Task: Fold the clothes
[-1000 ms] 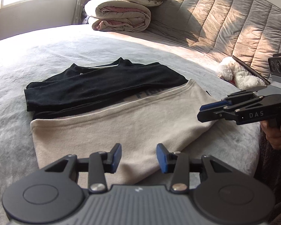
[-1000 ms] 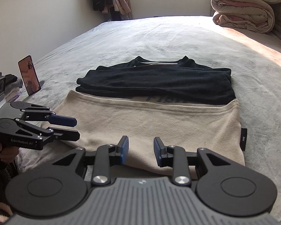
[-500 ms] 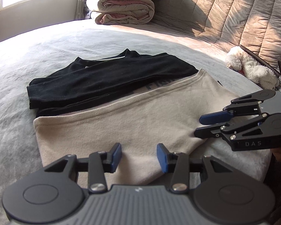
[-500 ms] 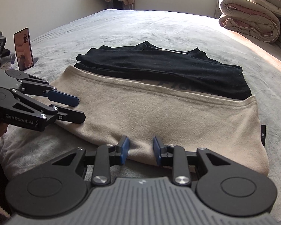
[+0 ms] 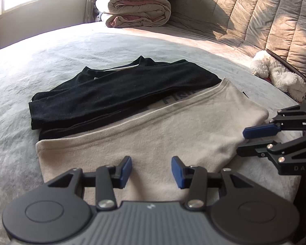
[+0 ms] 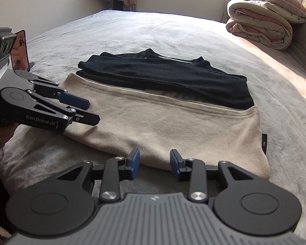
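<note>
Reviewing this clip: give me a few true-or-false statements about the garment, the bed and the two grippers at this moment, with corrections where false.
1. The beige hem part of the garment is folded up, and its black sleeves lie folded across it farther back. True.
2. The left gripper is clamped on the cloth. False: it is open, nothing pinched.
3. The right gripper sits at the garment's near edge with nothing gripped. True; its jaws are opening.
4. The folded duvet lies on the garment. False: it sits far back on the bed.
5. A white plush toy lies by the headboard. True.
</note>
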Tool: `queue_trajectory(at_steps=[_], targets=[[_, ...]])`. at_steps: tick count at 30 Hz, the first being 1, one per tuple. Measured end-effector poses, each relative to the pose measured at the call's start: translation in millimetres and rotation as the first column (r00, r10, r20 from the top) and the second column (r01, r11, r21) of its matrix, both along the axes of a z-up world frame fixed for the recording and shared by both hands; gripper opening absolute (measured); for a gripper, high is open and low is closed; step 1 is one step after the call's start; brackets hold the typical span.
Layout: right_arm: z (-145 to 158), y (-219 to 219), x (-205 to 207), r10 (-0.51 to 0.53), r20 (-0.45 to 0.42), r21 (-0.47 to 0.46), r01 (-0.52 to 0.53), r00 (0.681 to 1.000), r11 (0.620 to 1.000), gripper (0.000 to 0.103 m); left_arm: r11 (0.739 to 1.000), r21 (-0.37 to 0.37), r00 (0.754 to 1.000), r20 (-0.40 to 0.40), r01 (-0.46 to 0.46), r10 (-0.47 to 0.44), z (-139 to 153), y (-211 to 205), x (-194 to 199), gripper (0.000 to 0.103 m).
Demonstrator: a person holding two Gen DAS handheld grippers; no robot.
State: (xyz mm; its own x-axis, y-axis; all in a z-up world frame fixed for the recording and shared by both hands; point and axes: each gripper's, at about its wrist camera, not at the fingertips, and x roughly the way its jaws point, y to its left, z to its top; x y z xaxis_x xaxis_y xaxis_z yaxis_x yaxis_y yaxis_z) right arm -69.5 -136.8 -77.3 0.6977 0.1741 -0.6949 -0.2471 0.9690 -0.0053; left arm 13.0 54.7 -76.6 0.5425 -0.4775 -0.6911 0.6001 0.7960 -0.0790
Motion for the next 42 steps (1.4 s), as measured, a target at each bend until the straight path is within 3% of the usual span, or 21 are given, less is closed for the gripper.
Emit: queue_trajectory(at_steps=[3,10,13,16,20,24,27,30,35,39,42], targets=[[3.6,-13.4,-6.3,-0.059,-0.007,0.010,0.059,0.998,0.998,0.041,1.000,0.002,1.000,-0.006,-0.020,0.020,-0.8,2.0,1.5,0.044],[16.1,-70.9,-17.0,-0.217,-0.069,0.134,0.224,0.974,0.965,0.047,0.994,-0.013,0.994,-0.028,-0.108,0.108,5.4,23.1,-10.4,0.045],[15.1,-93.1,-12.7,-0.259,-0.120,0.201,0.279,0.958,0.939,0.048,0.987,-0.011,0.985,-0.055,-0.162,0.162,12.9,37.7,-17.3,0.047],[9.6,-110.9,-9.6,-0.295,-0.175,0.260,0.333,0.939,0.906,0.049,0.973,-0.004,0.970,-0.085,-0.231,0.229,20.0,58.2,-22.0,0.058],[0.5,-131.5,-6.1,-0.331,-0.246,0.326,0.399,0.911,0.857,0.053,0.945,-0.036,0.932,-0.177,-0.326,0.315,23.2,91.9,-26.1,0.062],[-3.5,-149.1,-0.1,-0.340,-0.285,0.369,0.430,0.896,0.824,0.053,0.901,-0.079,0.872,-0.302,-0.426,0.386,15.5,118.8,-26.3,0.062],[-3.6,-161.1,6.3,-0.336,-0.313,0.415,0.446,0.888,0.793,0.053,0.876,-0.124,0.830,-0.404,-0.467,0.385,5.8,129.8,-21.2,0.062],[-6.8,-170.7,12.7,-0.319,-0.341,0.462,0.453,0.884,0.762,0.053,0.862,-0.166,0.806,-0.472,-0.479,0.357,-2.5,132.1,-13.8,0.060],[-17.4,-182.1,23.0,-0.295,-0.390,0.523,0.473,0.872,0.708,0.053,0.856,-0.205,0.795,-0.518,-0.475,0.317,-8.0,131.9,-5.5,0.056],[-20.7,-192.9,32.7,-0.271,-0.424,0.569,0.487,0.864,0.662,0.053,0.883,-0.198,0.816,-0.506,-0.425,0.279,-9.0,125.2,0.3,0.056],[-22.5,-196.3,38.8,-0.251,-0.439,0.580,0.486,0.863,0.654,0.052,0.892,-0.193,0.817,-0.512,-0.410,0.265,-10.0,121.0,7.0,0.056]])
